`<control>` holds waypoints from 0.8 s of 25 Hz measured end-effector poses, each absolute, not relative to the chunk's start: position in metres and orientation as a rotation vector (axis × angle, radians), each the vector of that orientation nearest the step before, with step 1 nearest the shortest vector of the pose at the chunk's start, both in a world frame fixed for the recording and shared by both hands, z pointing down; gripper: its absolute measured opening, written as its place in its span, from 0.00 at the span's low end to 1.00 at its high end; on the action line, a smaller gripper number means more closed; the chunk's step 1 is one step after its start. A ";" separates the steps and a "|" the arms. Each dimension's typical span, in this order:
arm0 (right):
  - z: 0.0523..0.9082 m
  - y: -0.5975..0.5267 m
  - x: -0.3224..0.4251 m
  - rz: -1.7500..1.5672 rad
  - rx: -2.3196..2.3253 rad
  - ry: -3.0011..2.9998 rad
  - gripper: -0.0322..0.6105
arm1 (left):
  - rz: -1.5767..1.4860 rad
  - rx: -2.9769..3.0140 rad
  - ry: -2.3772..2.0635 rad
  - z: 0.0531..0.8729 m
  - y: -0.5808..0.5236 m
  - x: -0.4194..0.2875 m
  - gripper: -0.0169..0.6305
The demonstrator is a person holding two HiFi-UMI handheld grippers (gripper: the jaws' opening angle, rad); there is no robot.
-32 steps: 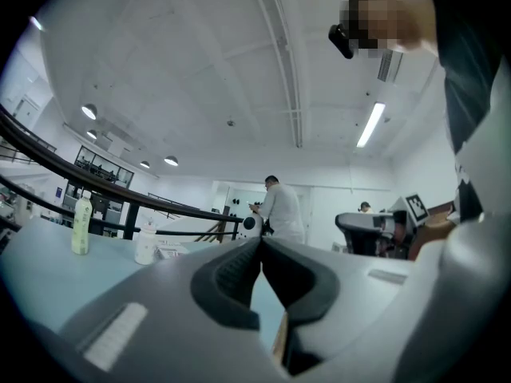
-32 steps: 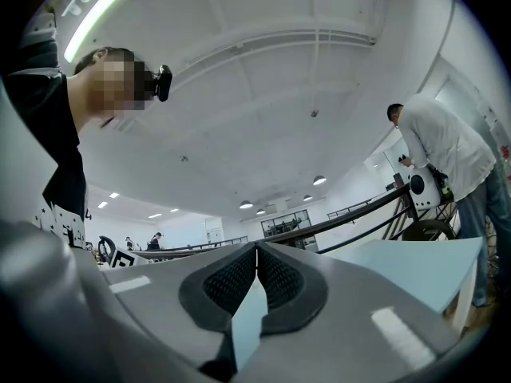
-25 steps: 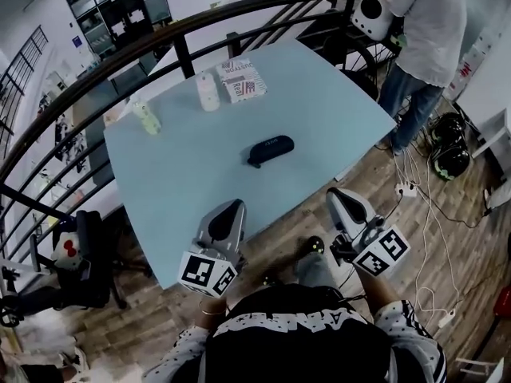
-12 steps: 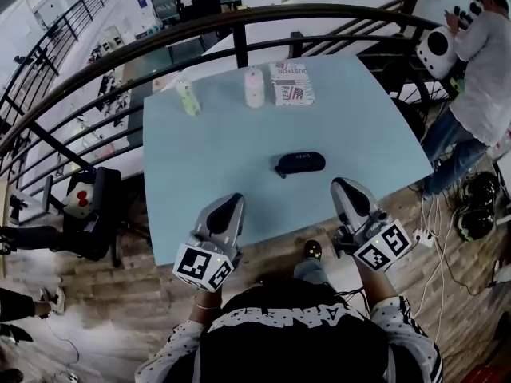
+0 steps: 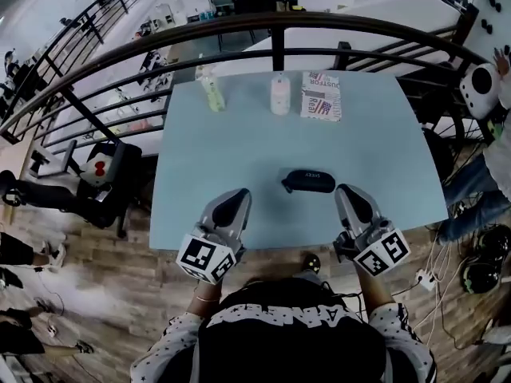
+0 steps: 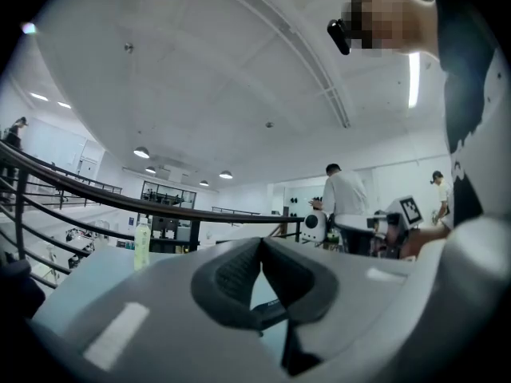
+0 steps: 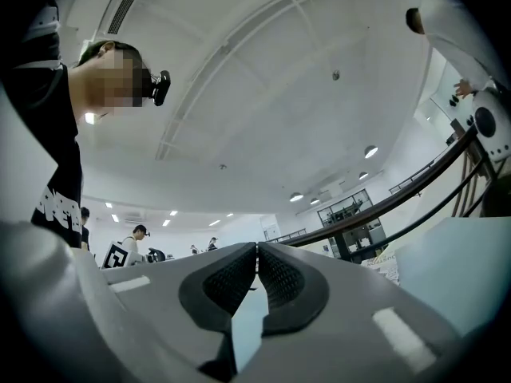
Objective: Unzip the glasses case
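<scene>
Head view: glasses case (image 5: 310,181) flat on the blue table (image 5: 239,146), long side across, near the front edge, looks fully zipped. Left gripper (image 5: 234,200) near its left end with a gap between, right gripper (image 5: 350,191) just beside its right end — neither touching. Bottle (image 5: 212,92), white tub (image 5: 279,94) and booklet (image 5: 321,96) lined up along the far edge, well apart from the case, no interference.

Left gripper view: jaws together, tips meeting, nothing clamped. Dark sliver low in the gap behind the pads, probably the case (image 6: 270,308). Same bottle (image 6: 142,244) off to the left.

Right gripper view: right gripper (image 7: 257,250) closed too, pads meeting, empty. Looks out over the tabletop; case not in frame.

Step in hand, by judgement: approach, zip not started. To do it well:
- Open both sets of jaws before closing in.
- Find the zip pull first; too small to make out from here.
- Clamp the case body with one gripper, pinch the pull with the other.
- Drag level along the zip line, not upward — a light case on a smooth top will likely slide or lift otherwise.
</scene>
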State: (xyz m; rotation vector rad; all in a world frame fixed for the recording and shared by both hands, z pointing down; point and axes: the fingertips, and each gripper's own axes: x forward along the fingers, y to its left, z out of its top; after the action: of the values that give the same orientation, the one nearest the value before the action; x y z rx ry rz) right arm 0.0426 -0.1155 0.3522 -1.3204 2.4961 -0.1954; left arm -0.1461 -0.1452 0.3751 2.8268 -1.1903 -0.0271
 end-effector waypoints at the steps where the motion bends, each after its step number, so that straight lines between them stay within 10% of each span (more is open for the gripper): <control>1: 0.353 -0.119 0.047 -0.195 -1.307 2.506 0.04 | -0.022 2.820 -1.209 0.376 -0.146 -0.142 0.03; 20: 0.410 -0.164 0.104 -0.187 -1.056 2.864 0.09 | -0.071 2.632 -1.479 0.397 -0.145 -0.062 0.03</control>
State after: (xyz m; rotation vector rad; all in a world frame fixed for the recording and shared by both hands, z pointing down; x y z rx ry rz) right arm 0.1042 -0.1641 0.4100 -1.0556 2.8642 -0.1869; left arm -0.0625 -0.1449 0.3974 2.6319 -1.4789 -0.0706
